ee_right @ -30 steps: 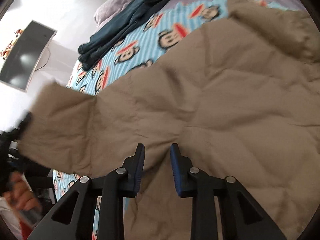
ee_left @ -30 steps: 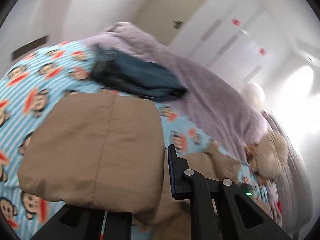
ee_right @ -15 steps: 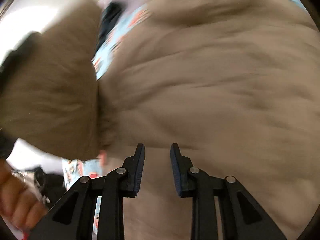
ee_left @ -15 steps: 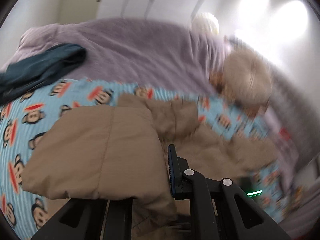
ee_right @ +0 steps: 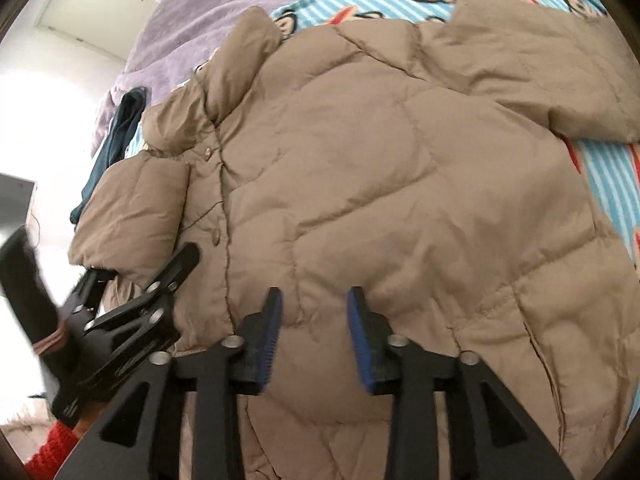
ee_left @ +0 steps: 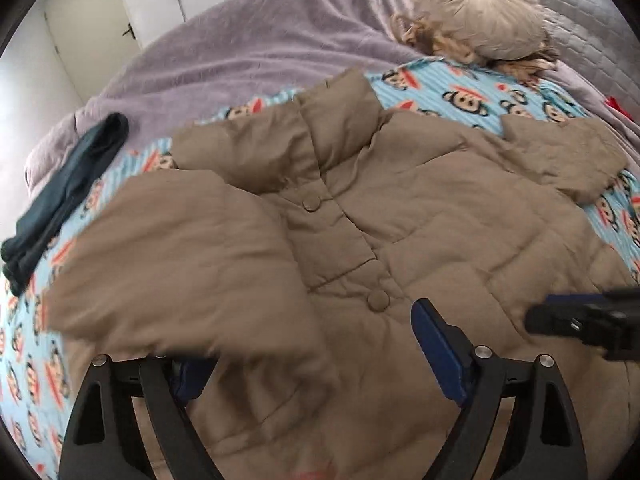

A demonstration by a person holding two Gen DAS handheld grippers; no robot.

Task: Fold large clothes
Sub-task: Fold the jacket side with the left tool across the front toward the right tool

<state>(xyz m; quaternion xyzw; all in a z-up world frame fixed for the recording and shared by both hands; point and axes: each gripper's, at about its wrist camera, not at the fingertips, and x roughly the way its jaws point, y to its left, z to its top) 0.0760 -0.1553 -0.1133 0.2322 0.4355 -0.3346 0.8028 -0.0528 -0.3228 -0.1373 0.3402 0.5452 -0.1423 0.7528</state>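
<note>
The tan puffer jacket lies front up on the monkey-print blanket on the bed. One sleeve is folded over the chest; the other sleeve and the body are not folded yet. A second ago this sleeve was lifted in the air. The left claw is spread with the cuff between its jaws; the right claw is parted and empty

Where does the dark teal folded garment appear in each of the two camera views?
Left wrist: dark teal garment at far left, on the monkey-print blanket.
Right wrist: upper left, behind the folded sleeve.
Shared landmark: the tan puffer jacket's snap-button placket.
</note>
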